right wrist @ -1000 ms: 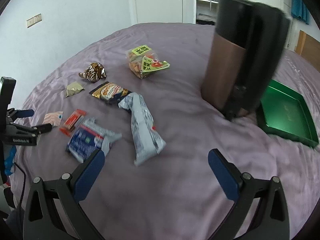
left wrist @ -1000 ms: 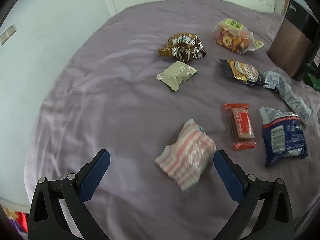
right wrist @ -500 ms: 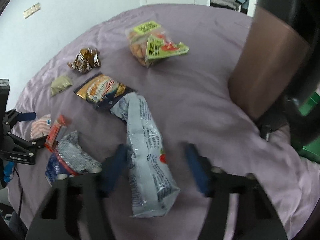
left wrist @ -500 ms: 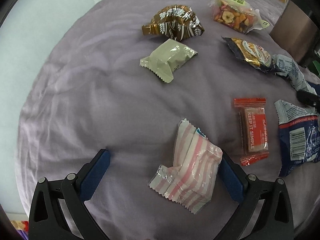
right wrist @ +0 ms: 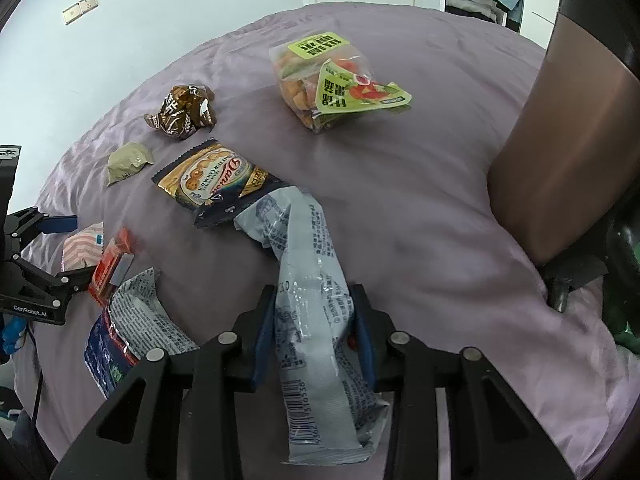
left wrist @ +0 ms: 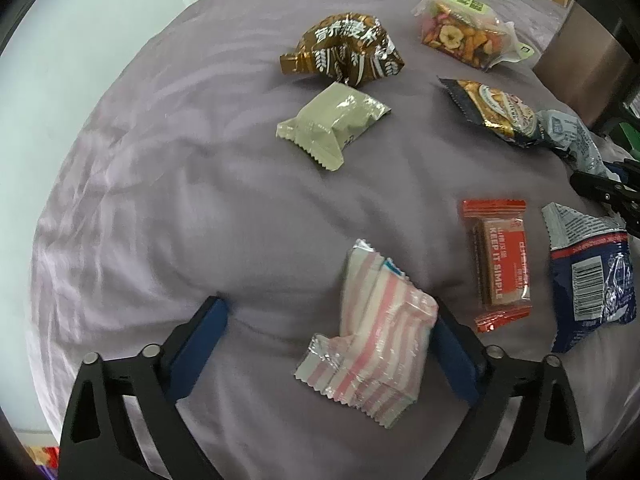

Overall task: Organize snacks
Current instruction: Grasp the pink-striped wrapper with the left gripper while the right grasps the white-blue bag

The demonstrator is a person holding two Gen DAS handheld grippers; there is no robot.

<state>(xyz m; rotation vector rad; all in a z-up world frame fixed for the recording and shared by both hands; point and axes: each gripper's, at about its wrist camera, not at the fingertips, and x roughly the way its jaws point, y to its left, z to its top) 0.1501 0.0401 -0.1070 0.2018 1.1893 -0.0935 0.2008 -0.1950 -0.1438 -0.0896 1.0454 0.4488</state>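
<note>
On the purple bedspread point(left wrist: 160, 200) lies a pink-striped packet point(left wrist: 376, 340). My left gripper point(left wrist: 327, 312) straddles it and its jaws are closing. The right pad meets the packet's edge, while the left pad stands well apart from it. My right gripper point(right wrist: 314, 312) is shut on a long grey-white packet point(right wrist: 308, 264), pinching its middle. That packet's far end lies against a gold-and-black cookie packet point(right wrist: 212, 176).
Scattered around are a brown packet point(left wrist: 344, 52), an olive packet point(left wrist: 332, 124), a dried-fruit bag point(left wrist: 460, 36), a red bar point(left wrist: 502, 264) and a blue packet point(left wrist: 592, 280). A tall brown-and-black bin point(right wrist: 572, 140) stands at the right, with a green tray point(left wrist: 630, 136) beside it.
My right gripper came down over the grey-white packet and closed on it. My left gripper sank around the pink-striped packet and its jaws narrowed slightly.
</note>
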